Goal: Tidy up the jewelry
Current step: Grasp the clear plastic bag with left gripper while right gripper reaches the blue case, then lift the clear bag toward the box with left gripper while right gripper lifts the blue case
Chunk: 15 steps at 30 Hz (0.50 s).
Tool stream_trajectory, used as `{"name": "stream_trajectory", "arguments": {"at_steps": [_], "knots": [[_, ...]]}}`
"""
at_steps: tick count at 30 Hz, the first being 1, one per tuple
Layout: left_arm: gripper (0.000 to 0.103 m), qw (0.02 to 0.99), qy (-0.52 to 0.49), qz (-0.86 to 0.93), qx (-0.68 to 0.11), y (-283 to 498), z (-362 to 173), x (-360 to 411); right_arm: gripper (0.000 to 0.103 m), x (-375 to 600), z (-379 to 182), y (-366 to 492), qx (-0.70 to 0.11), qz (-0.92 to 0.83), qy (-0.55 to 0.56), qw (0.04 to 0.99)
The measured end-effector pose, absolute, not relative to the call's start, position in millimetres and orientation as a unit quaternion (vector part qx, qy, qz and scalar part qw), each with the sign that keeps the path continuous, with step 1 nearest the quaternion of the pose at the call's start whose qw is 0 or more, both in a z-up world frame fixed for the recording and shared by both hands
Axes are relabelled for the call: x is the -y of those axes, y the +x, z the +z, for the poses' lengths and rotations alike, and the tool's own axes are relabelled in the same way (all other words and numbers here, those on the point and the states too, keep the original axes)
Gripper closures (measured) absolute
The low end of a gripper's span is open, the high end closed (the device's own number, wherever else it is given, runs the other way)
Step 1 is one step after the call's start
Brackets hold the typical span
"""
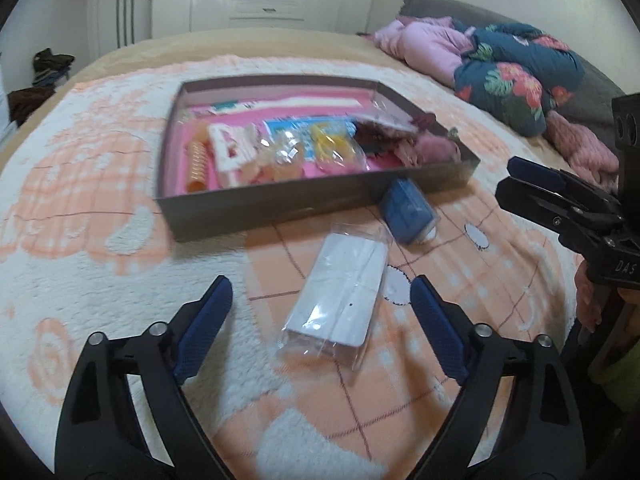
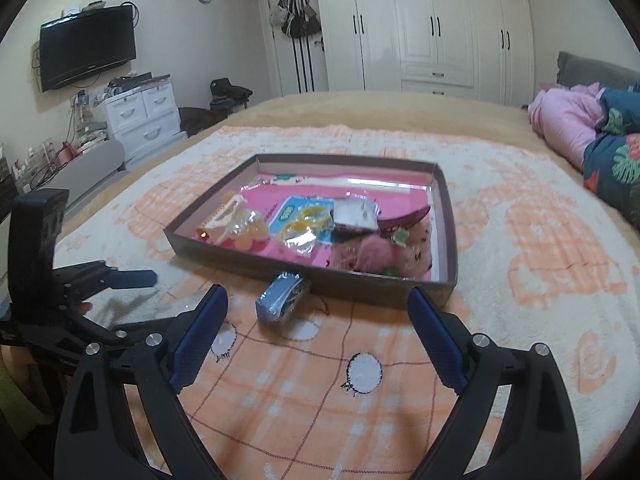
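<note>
I hold both sets of fingers spread wide and empty over the bed [image 1: 100, 200]. The clear packet [image 1: 340, 304] with a white card lies flat between my left gripper [image 1: 322, 326] tips, short of the box [image 1: 280, 200]. It looks light, thin and slippery, so I'd pinch across its narrow width. The blue packet [image 2: 282, 300] sits just ahead of my right gripper [image 2: 318, 338], against the box wall.

Fluffy fleece blanket [image 1: 100, 264]; glossy clear plastic packet [image 1: 340, 304] (crinkled); matt cardboard tray [image 1: 280, 204].
</note>
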State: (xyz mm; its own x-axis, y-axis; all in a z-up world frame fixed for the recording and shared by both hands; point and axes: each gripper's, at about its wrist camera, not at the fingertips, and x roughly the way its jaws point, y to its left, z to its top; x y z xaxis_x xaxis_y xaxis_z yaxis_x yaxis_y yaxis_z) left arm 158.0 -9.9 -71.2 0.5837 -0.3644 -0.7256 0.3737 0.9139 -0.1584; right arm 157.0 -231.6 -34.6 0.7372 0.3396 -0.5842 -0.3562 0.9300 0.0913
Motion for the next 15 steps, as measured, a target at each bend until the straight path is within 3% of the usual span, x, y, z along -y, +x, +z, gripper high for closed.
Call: {"name": "stream_trajectory", "arguments": {"at_steps": [2, 7, 13, 15], "knots": [[0.029, 0.885, 0.000, -0.216, -0.412, 162.6, -75.0, 13.1, 0.016, 228.6, -38.5, 160.3, -0.317, 0.191, -0.012, 0.929], [0.067, 0.882, -0.005, -0.214, -0.420, 166.0, -77.9, 11.8, 0.022, 218.3, -48.5, 172.9, -0.339, 0.202, -0.006, 0.919], [0.070, 0.884, -0.007, -0.203, -0.421, 159.1, -73.0, 4.9, 0.038, 201.4, -62.1, 189.0, -0.367, 0.213, -0.004, 0.905], [0.070, 0.886, -0.010, -0.197, -0.419, 157.9, -70.4, 1.3, 0.047, 196.0, -67.2, 193.2, -0.376, 0.215, -0.004, 0.901]]}}
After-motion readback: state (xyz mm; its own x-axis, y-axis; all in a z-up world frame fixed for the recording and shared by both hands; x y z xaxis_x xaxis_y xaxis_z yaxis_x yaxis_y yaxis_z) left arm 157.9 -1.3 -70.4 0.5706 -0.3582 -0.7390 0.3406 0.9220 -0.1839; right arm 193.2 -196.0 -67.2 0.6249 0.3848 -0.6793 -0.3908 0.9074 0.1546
